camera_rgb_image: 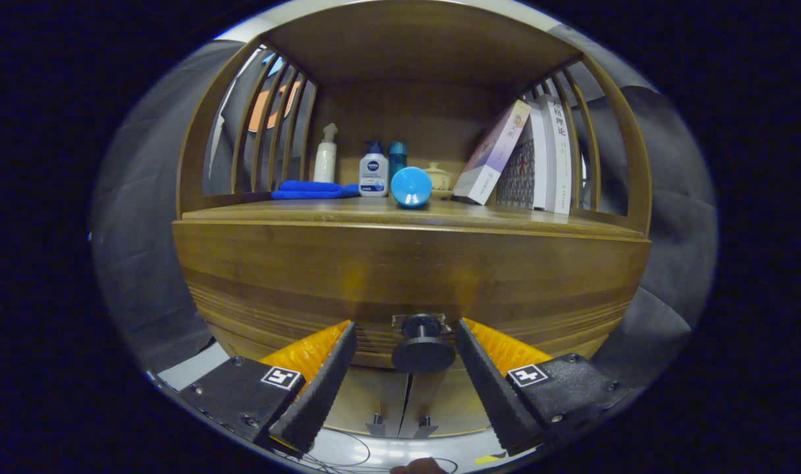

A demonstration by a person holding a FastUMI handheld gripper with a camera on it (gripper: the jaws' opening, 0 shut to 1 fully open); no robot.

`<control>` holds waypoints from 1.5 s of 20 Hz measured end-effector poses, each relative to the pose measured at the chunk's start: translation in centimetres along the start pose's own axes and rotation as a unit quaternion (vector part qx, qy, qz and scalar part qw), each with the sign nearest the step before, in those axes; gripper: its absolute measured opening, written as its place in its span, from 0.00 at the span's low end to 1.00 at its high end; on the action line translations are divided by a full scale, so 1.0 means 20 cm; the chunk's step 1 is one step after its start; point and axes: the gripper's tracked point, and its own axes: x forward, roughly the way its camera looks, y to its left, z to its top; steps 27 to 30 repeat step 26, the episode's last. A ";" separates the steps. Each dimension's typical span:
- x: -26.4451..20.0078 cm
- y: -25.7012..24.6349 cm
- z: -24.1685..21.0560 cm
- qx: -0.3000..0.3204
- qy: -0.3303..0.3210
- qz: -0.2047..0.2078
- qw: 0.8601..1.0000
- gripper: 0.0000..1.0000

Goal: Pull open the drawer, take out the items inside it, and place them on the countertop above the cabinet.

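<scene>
Up top, your countertop [348,212] carried a blue cloth [311,189], a white spray bottle [325,157], a pump bottle [373,172] (label too small to make out), a blue ball [411,187], then leaning books [527,158]. Below, your gripper [407,349] stood wide open, the closed drawer [400,276] knob [423,342] between its fingers, untouched.

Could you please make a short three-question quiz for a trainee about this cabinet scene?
1. True or false: the gripper is shut on the drawer knob.
2. Which lies on its side on the countertop? A) blue bottle B) white pump bottle C) spray bottle
3. Fill in: the blue cloth lies just in front of the ____ bottle.

Key: 1 false, the fingers stand open on either side of the knob; 2 A; 3 spray.
</scene>
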 end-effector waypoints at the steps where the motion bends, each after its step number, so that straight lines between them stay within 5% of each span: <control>1: 0.00 0.00 0.00 -0.005 -0.001 -0.003 1.000 0.99; 7: -0.15 0.00 0.09 0.007 0.001 0.027 1.000 1.00; 17: -0.95 -0.06 0.38 0.041 -0.076 0.084 0.993 0.99; 26: -1.45 -0.18 0.26 0.021 -0.104 0.092 0.990 0.99; 30: -1.45 -0.18 0.26 0.021 -0.104 0.092 0.990 0.99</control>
